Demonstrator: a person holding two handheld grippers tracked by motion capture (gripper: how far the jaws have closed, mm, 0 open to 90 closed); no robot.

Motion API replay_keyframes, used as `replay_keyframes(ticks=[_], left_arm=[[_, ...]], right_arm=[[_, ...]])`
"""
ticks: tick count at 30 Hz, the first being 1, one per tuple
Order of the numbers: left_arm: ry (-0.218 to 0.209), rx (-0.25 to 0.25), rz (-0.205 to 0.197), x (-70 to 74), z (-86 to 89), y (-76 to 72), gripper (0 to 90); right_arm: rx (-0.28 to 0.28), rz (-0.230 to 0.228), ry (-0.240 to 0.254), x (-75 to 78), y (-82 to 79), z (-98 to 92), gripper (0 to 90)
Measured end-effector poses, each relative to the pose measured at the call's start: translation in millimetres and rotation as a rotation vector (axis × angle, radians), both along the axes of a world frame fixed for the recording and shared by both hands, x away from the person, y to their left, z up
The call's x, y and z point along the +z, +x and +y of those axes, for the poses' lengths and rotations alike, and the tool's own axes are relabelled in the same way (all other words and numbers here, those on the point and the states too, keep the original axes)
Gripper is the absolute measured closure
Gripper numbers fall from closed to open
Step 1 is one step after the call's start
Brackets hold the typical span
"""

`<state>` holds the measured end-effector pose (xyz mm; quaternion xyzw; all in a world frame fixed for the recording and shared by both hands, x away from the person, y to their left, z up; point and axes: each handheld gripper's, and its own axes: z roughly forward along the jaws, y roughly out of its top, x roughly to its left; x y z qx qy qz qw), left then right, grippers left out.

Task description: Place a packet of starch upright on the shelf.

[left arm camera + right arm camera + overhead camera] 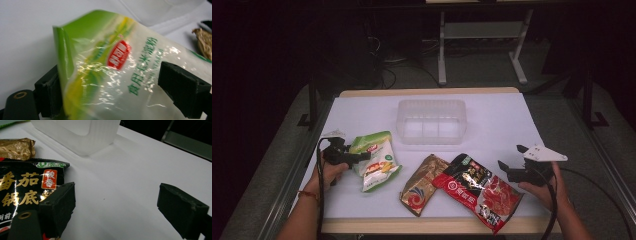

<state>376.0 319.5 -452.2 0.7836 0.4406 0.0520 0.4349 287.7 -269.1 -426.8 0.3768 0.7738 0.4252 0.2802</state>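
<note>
A green and white pouch [375, 160] with a red label lies on the left of the white table [492, 115]. My left gripper [361, 157] reaches into it from the left. In the left gripper view the pouch [120, 75] spans the gap of the left gripper [111, 72]; the jaws stand wide, one at its green edge, the other in front of its clear face. My right gripper [510, 156] hovers open at the right, beside a red and black pouch [479, 190]. The right gripper [117, 190] has bare table between its jaws.
A clear plastic bin [432, 120] stands at the middle back, with its wall [82, 135] close ahead in the right gripper view. A gold pouch [422, 185] lies between the two other pouches. The table's front edge runs just below the pouches.
</note>
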Motion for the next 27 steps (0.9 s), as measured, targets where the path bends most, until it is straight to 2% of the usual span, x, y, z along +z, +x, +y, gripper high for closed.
replay_keyframes(ticks=[3,4,5,7,8,10,12,13,16,17,19,20,21,23,27], left_arm=[[-0.044,-0.017,0.003,0.9,-2.8,-6.4,15.8],[-0.044,-0.017,0.003,0.9,-2.8,-6.4,18.0],[-0.073,-0.011,0.024,-3.1,-4.2,-8.5,19.5],[-0.073,-0.004,0.017,-3.5,-5.0,-10.0,22.0],[-0.064,0.002,0.013,-3.0,-6.4,-10.7,22.0],[-0.042,0.039,0.017,-1.7,-9.2,-10.2,31.3],[-0.013,0.046,0.008,-0.8,-14.0,-9.3,34.8],[0.004,0.056,0.003,-0.1,-16.4,-8.8,41.4],[0.045,0.073,-0.026,0.4,-25.0,-9.2,46.6],[0.076,0.082,-0.040,1.1,-27.2,-9.3,54.3],[0.110,0.093,-0.064,0.9,-28.7,-8.7,67.5],[0.110,0.093,-0.064,0.9,-28.7,-8.7,71.8],[0.111,0.099,-0.065,0.7,-28.1,-8.5,71.8],[0.128,0.108,-0.079,0.5,-27.2,-8.5,82.1],[0.123,0.116,-0.098,-0.3,-26.0,-9.5,84.0]], right_arm=[[0.011,0.015,0.010,-0.1,-0.1,0.7,15.1],[0.011,0.015,0.010,-0.1,-0.1,0.7,15.1],[0.010,0.003,0.010,0.5,-0.8,0.9,16.1],[0.016,-0.025,0.014,2.3,-2.3,0.7,17.1],[0.016,-0.025,0.014,2.3,-2.3,0.7,17.1],[0.016,-0.033,0.022,3.3,-2.7,1.0,17.6],[0.020,-0.030,0.014,3.0,-2.7,2.3,17.6],[0.023,-0.030,0.010,2.8,-2.9,3.4,17.8],[0.022,-0.037,0.011,3.5,-3.3,3.9,18.1],[0.022,-0.040,0.011,3.8,-3.5,3.8,18.3],[0.026,-0.036,0.004,3.1,-3.2,3.3,18.3],[0.026,-0.036,0.004,3.1,-3.2,3.3,18.3],[0.025,-0.034,0.002,2.8,-3.1,3.0,18.4],[0.026,-0.033,0.001,2.2,-3.0,2.1,18.3],[0.020,-0.038,0.001,2.7,-3.7,1.3,18.3]])
